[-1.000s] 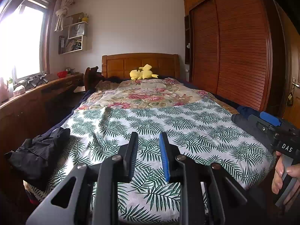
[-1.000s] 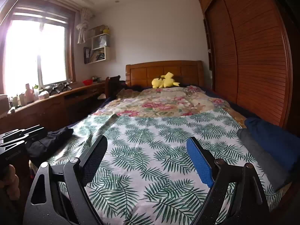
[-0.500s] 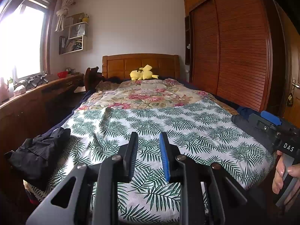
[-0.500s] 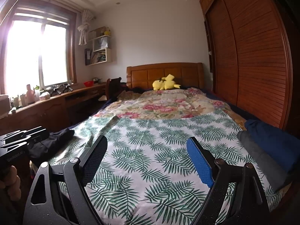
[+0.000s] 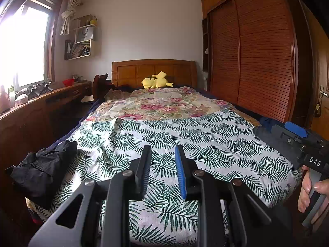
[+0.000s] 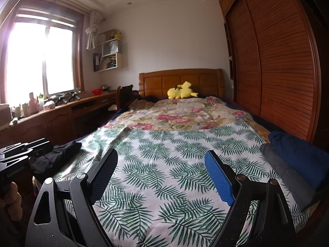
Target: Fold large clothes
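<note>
Black garment (image 5: 41,164) left of left gripper (image 5: 162,154)

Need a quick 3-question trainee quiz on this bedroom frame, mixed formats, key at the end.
1. True or false: the left gripper grips the crumpled black garment.
2. Which gripper's jaws stand wider: left or right gripper?
3. The folded blue and grey clothes lie at which edge of the palm-leaf print bedspread: A window side, B wardrobe side, C beside the yellow plush toy?

Key: 1 false; 2 right; 3 B.
</note>
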A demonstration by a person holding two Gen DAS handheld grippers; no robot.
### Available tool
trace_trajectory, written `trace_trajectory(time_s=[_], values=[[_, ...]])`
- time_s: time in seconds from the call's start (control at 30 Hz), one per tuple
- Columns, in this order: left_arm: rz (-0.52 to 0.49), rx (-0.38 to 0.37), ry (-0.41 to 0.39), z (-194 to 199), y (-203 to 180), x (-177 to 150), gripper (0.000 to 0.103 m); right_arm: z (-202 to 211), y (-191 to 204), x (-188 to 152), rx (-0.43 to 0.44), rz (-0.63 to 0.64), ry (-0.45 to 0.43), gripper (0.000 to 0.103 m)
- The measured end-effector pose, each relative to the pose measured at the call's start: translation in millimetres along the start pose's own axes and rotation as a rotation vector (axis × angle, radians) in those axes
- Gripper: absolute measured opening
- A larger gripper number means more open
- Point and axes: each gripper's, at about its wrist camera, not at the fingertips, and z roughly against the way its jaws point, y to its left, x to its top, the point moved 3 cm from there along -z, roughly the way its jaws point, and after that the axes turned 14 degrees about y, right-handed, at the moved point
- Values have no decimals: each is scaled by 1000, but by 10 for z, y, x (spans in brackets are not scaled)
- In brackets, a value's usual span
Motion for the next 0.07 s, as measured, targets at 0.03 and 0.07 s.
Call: trace_trajectory(time_s=[0.03, 0.07], values=[[0, 1, 0, 2, -1, -1, 23, -2, -2, -2, 0, 0, 1, 88], [0, 0, 0, 2, -4, -1, 23, 0, 0, -2, 2, 0, 1, 88]])
